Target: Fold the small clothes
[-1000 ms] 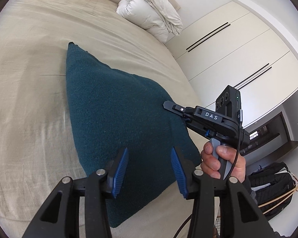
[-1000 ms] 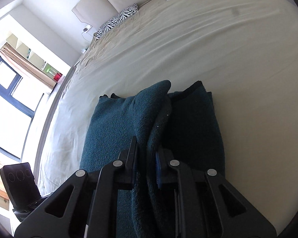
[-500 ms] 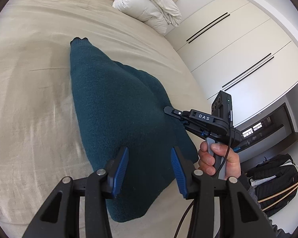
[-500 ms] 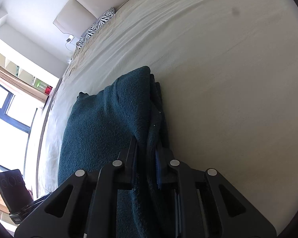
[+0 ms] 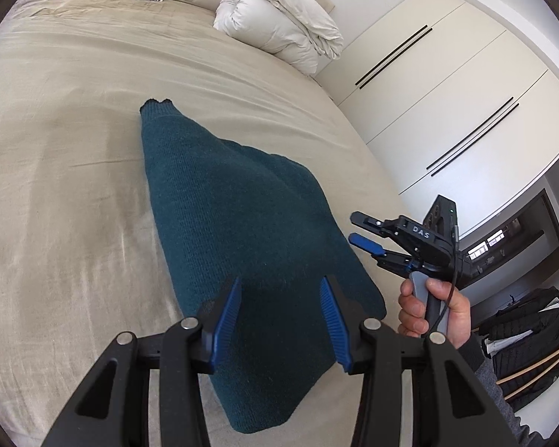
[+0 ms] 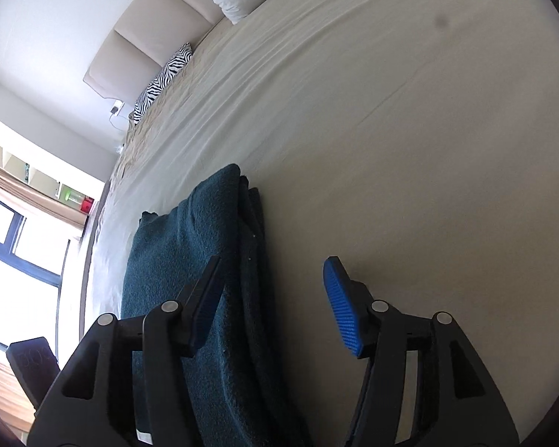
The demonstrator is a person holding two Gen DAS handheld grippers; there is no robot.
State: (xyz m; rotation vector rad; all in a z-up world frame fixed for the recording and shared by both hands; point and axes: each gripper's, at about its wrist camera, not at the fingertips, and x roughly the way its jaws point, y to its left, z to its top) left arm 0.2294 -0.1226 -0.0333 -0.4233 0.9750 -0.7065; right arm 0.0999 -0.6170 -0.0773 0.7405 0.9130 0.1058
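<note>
The dark teal knit sweater [image 5: 242, 246] lies folded on the bed [image 5: 56, 186], soft, limp and thick; both the left tool [image 5: 279, 313] and right tool [image 6: 272, 298] stand apart, empty; best gripped at a layered edge.

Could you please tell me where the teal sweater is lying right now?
The teal sweater lies folded on the beige bed, in the middle of the left wrist view, just beyond the left gripper and left of the right gripper.
</note>
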